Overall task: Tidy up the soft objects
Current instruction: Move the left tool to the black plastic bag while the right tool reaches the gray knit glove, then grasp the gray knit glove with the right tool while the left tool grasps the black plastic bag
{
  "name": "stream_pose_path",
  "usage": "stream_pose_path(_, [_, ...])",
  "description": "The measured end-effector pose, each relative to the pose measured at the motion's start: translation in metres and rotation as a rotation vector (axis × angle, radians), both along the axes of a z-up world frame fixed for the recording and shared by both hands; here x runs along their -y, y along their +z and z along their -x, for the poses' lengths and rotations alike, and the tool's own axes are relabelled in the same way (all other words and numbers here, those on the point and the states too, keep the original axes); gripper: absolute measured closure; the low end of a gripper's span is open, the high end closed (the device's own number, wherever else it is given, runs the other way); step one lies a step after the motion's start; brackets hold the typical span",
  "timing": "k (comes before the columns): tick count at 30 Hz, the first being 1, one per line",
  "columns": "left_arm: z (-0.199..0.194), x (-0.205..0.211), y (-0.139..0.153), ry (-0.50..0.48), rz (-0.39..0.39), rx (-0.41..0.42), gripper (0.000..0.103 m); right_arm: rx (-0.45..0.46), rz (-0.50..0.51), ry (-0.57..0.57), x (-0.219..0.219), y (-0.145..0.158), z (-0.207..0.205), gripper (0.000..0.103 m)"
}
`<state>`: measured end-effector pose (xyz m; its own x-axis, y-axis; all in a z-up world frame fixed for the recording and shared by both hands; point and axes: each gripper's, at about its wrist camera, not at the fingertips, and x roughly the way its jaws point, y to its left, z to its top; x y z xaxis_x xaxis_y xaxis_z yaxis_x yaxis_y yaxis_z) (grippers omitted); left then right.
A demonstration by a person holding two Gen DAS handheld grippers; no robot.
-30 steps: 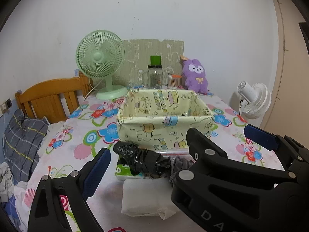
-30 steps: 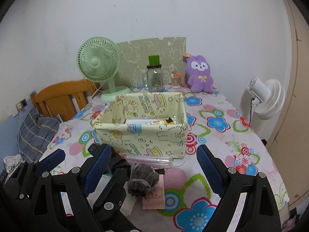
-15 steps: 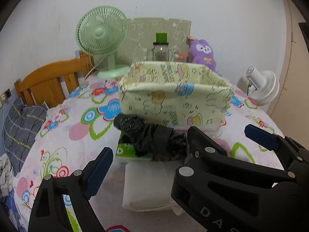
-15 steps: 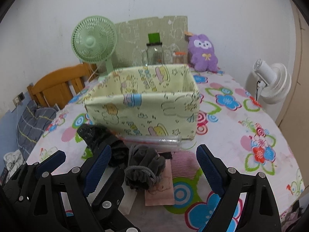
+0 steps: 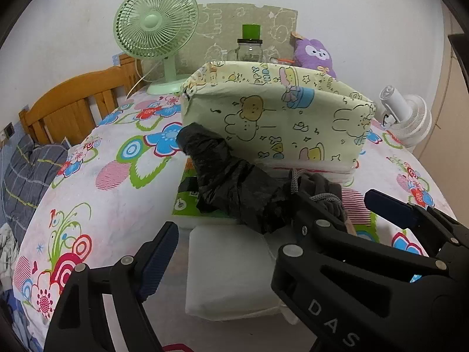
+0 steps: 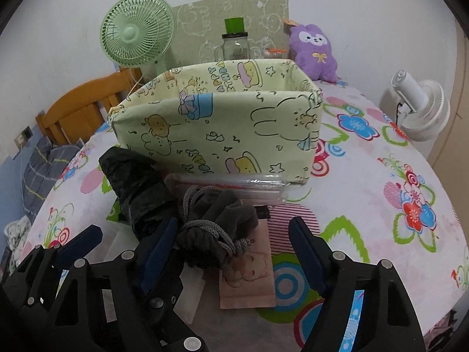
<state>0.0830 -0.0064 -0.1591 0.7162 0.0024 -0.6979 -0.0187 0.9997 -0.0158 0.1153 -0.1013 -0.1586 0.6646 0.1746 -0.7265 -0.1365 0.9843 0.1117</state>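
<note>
A pale green cartoon-print fabric bin (image 5: 275, 123) (image 6: 217, 129) stands on the floral table. In front of it lie a crumpled black plastic bag (image 5: 231, 184) (image 6: 134, 184), a grey drawstring pouch (image 6: 217, 226) (image 5: 319, 187), a white soft pack (image 5: 231, 272), a green-labelled pack (image 5: 187, 199) under the bag, a clear packet (image 6: 231, 184) and a pink cat packet (image 6: 249, 278). My left gripper (image 5: 272, 252) is open, low over the white pack. My right gripper (image 6: 231, 252) is open, its fingers on either side of the grey pouch.
A green desk fan (image 5: 155, 26), a glass jar with a green lid (image 6: 234, 44) and a purple plush (image 6: 313, 50) stand behind the bin. A white fan (image 6: 422, 111) is at the right, beyond the table's edge. A wooden chair (image 5: 73, 102) with dark cloth is at the left.
Both grippers have dropped lower and moved forward toward the pile in front of the bin. The right gripper's fingers now flank the grey pouch. Both stay open.
</note>
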Motion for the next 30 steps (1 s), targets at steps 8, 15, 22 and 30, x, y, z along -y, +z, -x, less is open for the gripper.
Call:
stream_pose_path(8, [-0.002, 0.000, -0.004, -0.018, 0.024, -0.026, 0.020, -0.048, -0.071, 0.036, 0.000, -0.007, -0.005, 0.049])
stream_pose_path(15, [0.000, 0.007, 0.001, -0.020, 0.015, -0.009, 0.020, -0.017, -0.056, 0.010, 0.005, -0.001, 0.000, 0.056])
stream_pose_path(22, [0.002, 0.012, 0.011, -0.008, 0.006, 0.028, 0.024, 0.036, -0.047, -0.029, 0.017, 0.013, 0.009, 0.057])
stream_pose_path(30, [-0.010, 0.010, 0.016, 0.022, 0.005, 0.042, 0.032, 0.068, -0.047, -0.061, 0.022, 0.024, 0.006, 0.056])
